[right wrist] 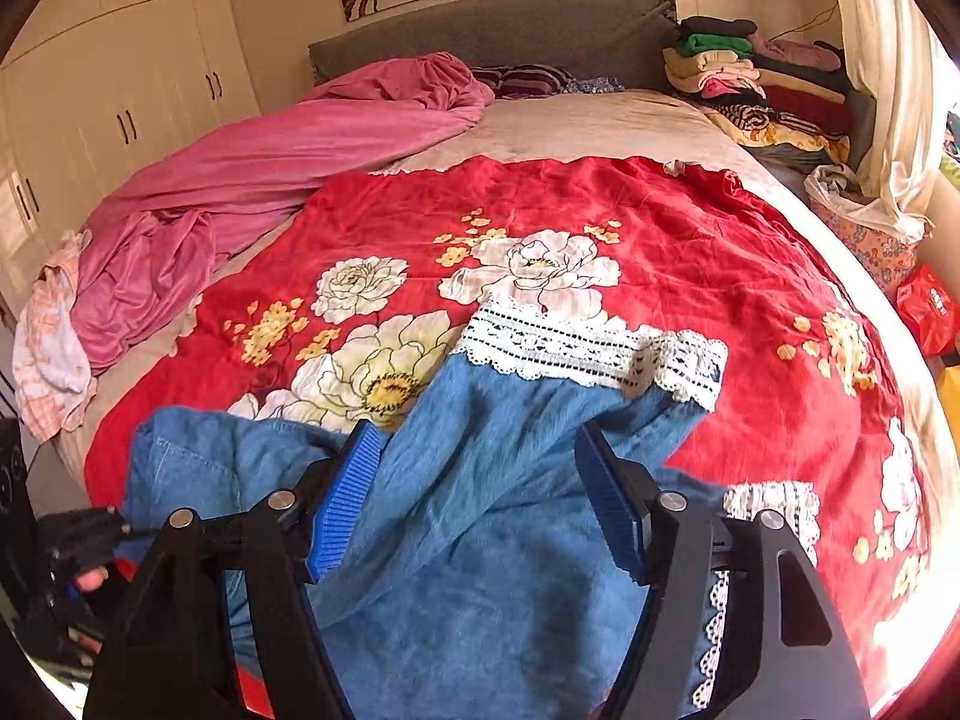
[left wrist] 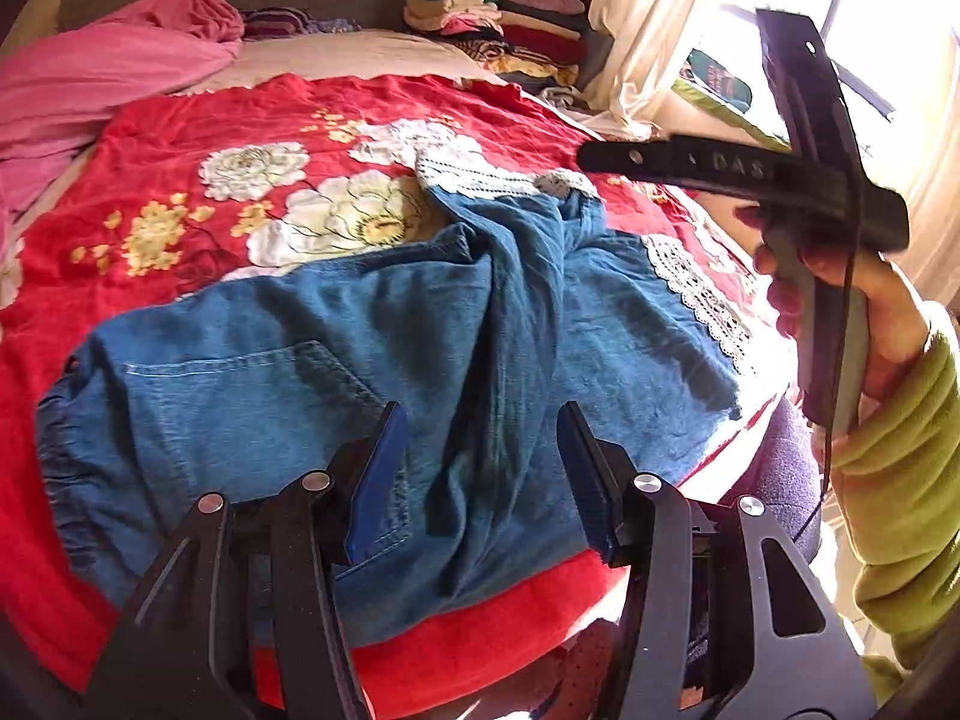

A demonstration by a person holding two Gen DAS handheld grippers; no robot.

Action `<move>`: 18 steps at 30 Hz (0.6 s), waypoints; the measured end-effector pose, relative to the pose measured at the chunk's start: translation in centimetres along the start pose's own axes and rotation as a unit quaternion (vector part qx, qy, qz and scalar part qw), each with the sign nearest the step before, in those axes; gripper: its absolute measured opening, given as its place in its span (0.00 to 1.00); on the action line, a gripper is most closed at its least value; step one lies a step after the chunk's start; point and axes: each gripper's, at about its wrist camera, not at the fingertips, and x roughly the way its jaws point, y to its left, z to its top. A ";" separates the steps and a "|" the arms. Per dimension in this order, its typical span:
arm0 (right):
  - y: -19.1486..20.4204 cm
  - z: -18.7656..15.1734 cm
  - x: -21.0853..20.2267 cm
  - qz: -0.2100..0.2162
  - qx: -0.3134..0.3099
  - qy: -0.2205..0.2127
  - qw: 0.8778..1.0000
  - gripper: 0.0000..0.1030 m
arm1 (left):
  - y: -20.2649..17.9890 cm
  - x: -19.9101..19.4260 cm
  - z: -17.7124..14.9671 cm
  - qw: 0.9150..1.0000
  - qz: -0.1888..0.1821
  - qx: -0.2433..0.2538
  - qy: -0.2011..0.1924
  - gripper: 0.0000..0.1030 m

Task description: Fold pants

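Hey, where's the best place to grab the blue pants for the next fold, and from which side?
Probably the lace-trimmed hem of the blue pants: it lies flat on the red floral quilt as a free edge. Come from above and the far end with the right gripper, whose jaws stand open and empty.

Both wrist views look steeply down from close above the pants point(left wrist: 372, 324) on the bed point(right wrist: 600, 120), facing the headboard point(right wrist: 498, 30); both share them.

Right tool point(left wrist: 744, 165) — raised letters, seemingly "DAS"
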 end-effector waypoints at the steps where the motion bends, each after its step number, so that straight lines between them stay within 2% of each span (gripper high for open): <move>1: 0.1 0.6 0.7 -0.002 -0.002 0.006 1.000 0.67 | -0.2 0.6 0.1 1.000 -0.004 0.001 0.005 0.43; 7: 1.5 3.6 7.8 -0.009 -0.027 0.062 0.998 0.70 | -1.2 3.8 0.8 0.999 -0.025 0.002 0.024 0.42; 9: 1.9 4.3 10.1 -0.020 -0.028 0.079 0.996 0.70 | -1.3 4.8 0.8 0.999 -0.029 -0.002 0.030 0.37; 11: 2.2 4.9 12.2 -0.032 -0.032 0.092 0.995 0.70 | -1.2 5.8 0.6 0.999 -0.031 -0.011 0.041 0.22; 12: 2.2 5.2 13.2 -0.039 -0.032 0.098 0.994 0.70 | -1.1 6.3 0.4 0.998 -0.034 -0.017 0.048 0.19; 17: 0.6 5.5 18.1 -0.064 -0.005 0.139 0.988 0.70 | -1.0 7.0 0.0 0.998 -0.037 -0.015 0.053 0.18; 18: 0.3 5.4 18.4 -0.063 -0.009 0.135 0.989 0.61 | -0.9 7.1 0.0 0.998 -0.039 -0.016 0.053 0.18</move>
